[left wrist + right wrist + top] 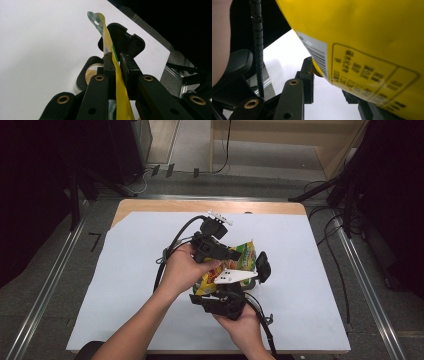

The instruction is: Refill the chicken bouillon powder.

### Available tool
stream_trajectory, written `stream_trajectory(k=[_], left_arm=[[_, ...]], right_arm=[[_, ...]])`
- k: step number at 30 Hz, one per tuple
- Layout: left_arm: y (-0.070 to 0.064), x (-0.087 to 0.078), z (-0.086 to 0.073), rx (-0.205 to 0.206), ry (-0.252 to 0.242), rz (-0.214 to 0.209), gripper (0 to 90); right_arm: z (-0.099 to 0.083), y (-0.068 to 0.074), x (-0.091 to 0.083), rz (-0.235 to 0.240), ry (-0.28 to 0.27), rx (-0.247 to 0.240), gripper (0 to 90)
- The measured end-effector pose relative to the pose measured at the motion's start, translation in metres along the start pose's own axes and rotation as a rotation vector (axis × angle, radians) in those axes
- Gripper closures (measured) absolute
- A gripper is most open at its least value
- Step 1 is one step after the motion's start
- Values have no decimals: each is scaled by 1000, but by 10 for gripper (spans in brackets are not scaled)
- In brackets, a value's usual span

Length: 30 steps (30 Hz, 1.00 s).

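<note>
R gripper (225, 295), nearest, jaws closed on bottom of yellow snack pouch (240, 262), barcode side facing its cam. L gripper (235, 254) beyond, jaws pinched tight on pouch's top edge. Pouch held up off white table cover (130, 270), mid-table.

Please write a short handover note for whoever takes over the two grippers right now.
Left gripper: shut on the yellow snack bag, jaws pinching its flat top edge.
Right gripper: jaws on either side of the bag's lower body by the barcode; whether it is clamped cannot be told.
The bag is held up over the white sheet, between both grippers.
Done: bag picked up and held by both.
Left: probably pulling the top open; the seal looks closed, though I cannot be sure.
</note>
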<state>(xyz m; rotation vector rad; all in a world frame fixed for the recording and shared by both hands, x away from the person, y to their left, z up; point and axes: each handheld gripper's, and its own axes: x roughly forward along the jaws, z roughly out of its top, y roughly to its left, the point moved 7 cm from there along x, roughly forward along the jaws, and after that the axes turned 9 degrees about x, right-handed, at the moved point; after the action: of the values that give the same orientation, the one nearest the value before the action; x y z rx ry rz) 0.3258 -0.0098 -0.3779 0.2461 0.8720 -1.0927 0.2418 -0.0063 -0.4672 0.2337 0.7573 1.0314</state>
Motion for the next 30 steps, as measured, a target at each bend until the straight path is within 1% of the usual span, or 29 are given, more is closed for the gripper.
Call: stream_trajectory(k=[2, 4, 6, 9, 10, 11, 14, 15, 19, 21, 26, 30], left_arm=[[3, 0, 3, -9, 12, -6, 840], [7, 1, 5, -13, 28, -9, 838], [10, 3, 6, -17, 41, -12, 836], [16, 4, 5, -39, 34, -19, 837], [18, 5, 6, -45, 33, -26, 837], [18, 4, 6, -39, 37, -21, 837], [18, 0, 7, -40, 20, -20, 837], [18, -1, 8, -39, 14, -22, 837], [18, -5, 5, -35, 11, -13, 836], [17, -5, 3, -42, 6, -15, 837], [15, -4, 0, -34, 8, -11, 836], [14, -7, 1, -30, -9, -8, 837]], right_arm=[[3, 1, -1, -2, -5, -4, 673], [6, 1, -1, 5, -9, 8, 671], [8, -1, 0, 8, -8, 11, 670], [10, -4, 5, 14, 2, 36, 672], [11, -5, 6, 12, -5, 39, 672], [11, -5, 7, 8, -10, 36, 672], [14, -5, 7, 13, -6, 27, 673], [14, -4, 7, 7, -9, 18, 672], [15, -1, 8, 11, -9, 6, 672], [14, 0, 9, 10, -2, 1, 672], [10, 1, 8, 7, 11, -9, 673], [10, 1, 9, 8, 7, -17, 675]])
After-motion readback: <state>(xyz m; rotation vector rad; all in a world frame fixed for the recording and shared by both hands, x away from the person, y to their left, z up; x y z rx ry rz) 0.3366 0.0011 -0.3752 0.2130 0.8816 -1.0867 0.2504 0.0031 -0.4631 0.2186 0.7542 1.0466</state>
